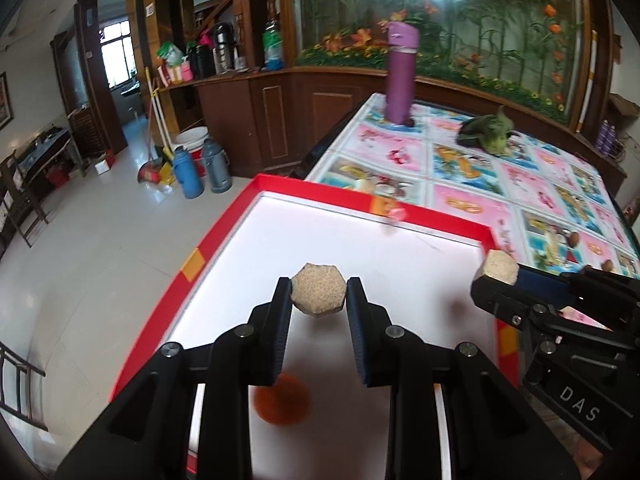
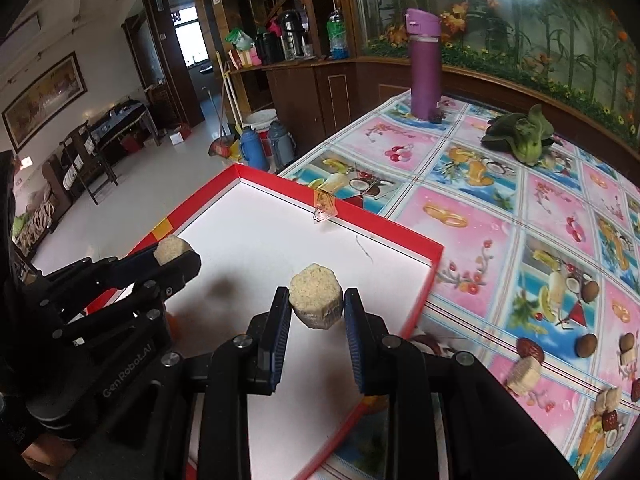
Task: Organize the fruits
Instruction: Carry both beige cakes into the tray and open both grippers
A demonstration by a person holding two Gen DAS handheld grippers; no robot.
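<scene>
1. Our left claw (image 1: pixel 319 295) is clamped on a hexagonal beige piece (image 1: pixel 318 294), held above the red-rimmed box (image 1: pixel 280 183).
2. Our right claw (image 2: pixel 316 307) likewise grips a second beige piece (image 2: pixel 316 294) over the box's white floor.
3. We should lower both gently and release well apart, clear of the orange fruit (image 1: pixel 282 400) below.
4. More pieces wait on the counter (image 2: pixel 500 220).

"DAS" on right claw (image 1: pixel 490 276), "GenRobot.AI" on left claw (image 2: pixel 176 258)

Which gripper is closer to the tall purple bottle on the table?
Right, as far as I can judge. The right gripper is over the red-rimmed white tray's table-side part, toward the tall purple bottle. The left gripper is beside it, nearer the floor-side rim.
</scene>
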